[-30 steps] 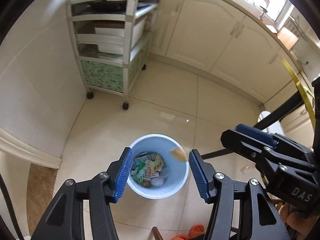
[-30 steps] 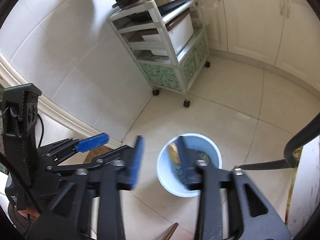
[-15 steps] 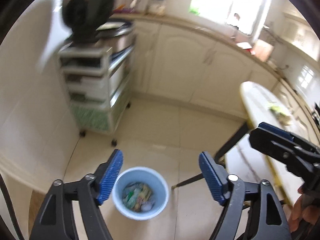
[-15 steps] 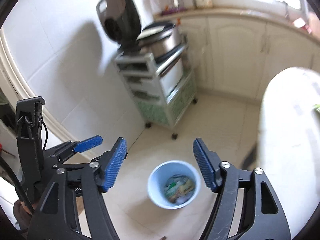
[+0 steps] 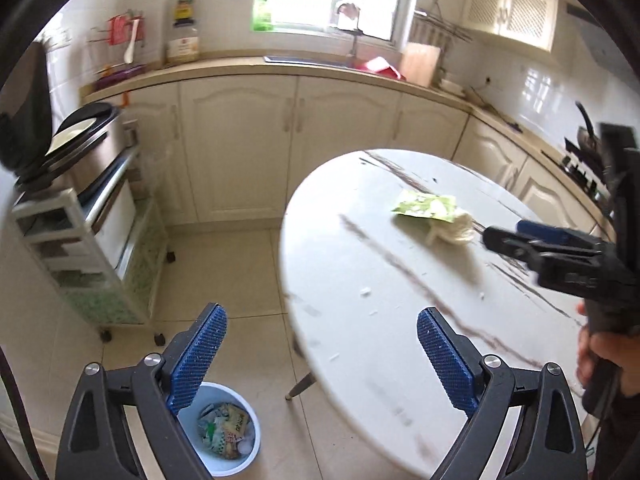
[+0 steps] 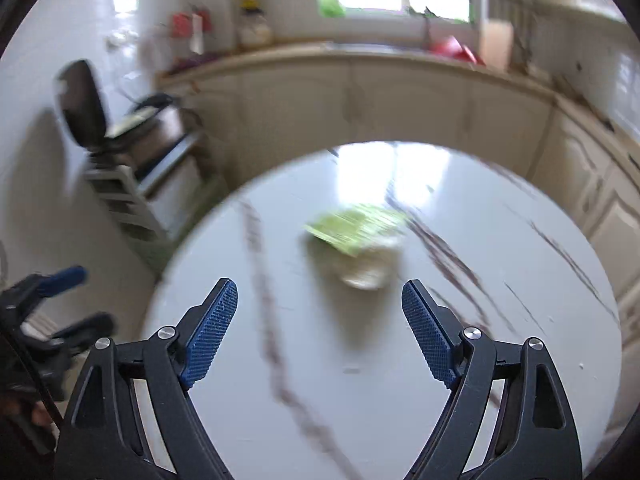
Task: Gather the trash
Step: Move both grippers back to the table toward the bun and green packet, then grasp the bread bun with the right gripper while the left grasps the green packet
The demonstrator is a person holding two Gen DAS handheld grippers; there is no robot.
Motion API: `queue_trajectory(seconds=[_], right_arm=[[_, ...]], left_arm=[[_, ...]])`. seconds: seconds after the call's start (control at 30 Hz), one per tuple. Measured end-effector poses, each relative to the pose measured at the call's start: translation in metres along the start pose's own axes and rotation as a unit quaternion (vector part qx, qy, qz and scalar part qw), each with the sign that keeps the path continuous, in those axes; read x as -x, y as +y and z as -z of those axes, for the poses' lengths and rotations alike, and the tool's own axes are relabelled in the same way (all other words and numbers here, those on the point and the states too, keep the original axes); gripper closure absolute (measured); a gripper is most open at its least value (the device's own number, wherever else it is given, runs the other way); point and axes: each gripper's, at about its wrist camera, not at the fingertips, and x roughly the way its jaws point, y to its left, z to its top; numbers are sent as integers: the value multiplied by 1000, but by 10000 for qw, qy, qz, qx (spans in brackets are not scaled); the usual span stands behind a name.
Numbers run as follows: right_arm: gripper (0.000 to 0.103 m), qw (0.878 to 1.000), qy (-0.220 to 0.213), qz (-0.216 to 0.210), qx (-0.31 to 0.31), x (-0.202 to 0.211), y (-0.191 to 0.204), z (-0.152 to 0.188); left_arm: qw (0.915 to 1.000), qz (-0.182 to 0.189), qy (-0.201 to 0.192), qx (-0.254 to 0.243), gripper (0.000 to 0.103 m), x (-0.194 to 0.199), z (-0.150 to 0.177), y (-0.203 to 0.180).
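Note:
A green wrapper [image 5: 425, 207] lies on a round white marble table [image 5: 360, 264] beside a crumpled white tissue [image 5: 454, 229]. Both show blurred in the right wrist view, the wrapper [image 6: 356, 225] over the tissue [image 6: 366, 270]. A light blue trash bin [image 5: 222, 432] holding several wrappers stands on the floor left of the table. My left gripper [image 5: 320, 356] is open and empty over the table's left edge. My right gripper [image 6: 318, 328] is open and empty above the table, just short of the trash; it also shows in the left wrist view [image 5: 520, 236].
A white rolling shelf cart [image 5: 92, 240] with a cooker on top stands against the left wall. Cream cabinets and a counter [image 5: 280, 128] run behind the table. Small white crumbs [image 5: 365, 291] lie on the tabletop. A table leg [image 5: 300, 386] stands near the bin.
Both grippers have lifted from over the bin and swung right to the table. The wrapper and tissue have come into view; both grippers stay open and empty.

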Motion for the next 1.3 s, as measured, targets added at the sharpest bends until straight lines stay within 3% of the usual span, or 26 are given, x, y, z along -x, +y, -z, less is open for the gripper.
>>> queue_trajectory(seconds=[0.13, 0.33, 0.4, 0.53, 0.73, 0.87, 1.0, 1.17, 1.3], right_arm=[[20, 9994, 242, -98, -232, -27, -29, -1], [23, 9981, 358, -390, -327, -62, -38, -11], [28, 9976, 369, -498, -309, -69, -41, -12], [55, 9958, 434, -769, -244, -75, -53, -12], [65, 9941, 457, -920, 350, -57, -52, -2], [66, 9946, 520, -672, 593, -37, -66, 14], [66, 9967, 445, -583, 344, -22, -98, 20], [66, 9966, 446, -685, 83, -17, -123, 25], [66, 9953, 478, -842, -36, -20, -129, 27]], left_arm=[[9997, 79, 199, -128, 9, -29, -20, -22], [9983, -27, 415, -415, 9, -58, -48, -36], [9980, -41, 454, -434, 9, -70, -60, -42], [9974, -111, 460, -551, 9, -86, -75, -52], [9970, 15, 501, -586, 8, -116, -91, -72], [9957, 128, 515, -764, 8, -143, -104, -82], [9929, 286, 569, -1009, 8, -181, -119, -95], [9869, 65, 576, -1505, 9, -232, -133, -113], [9769, -420, 474, -2040, 9, -264, -135, -133]])
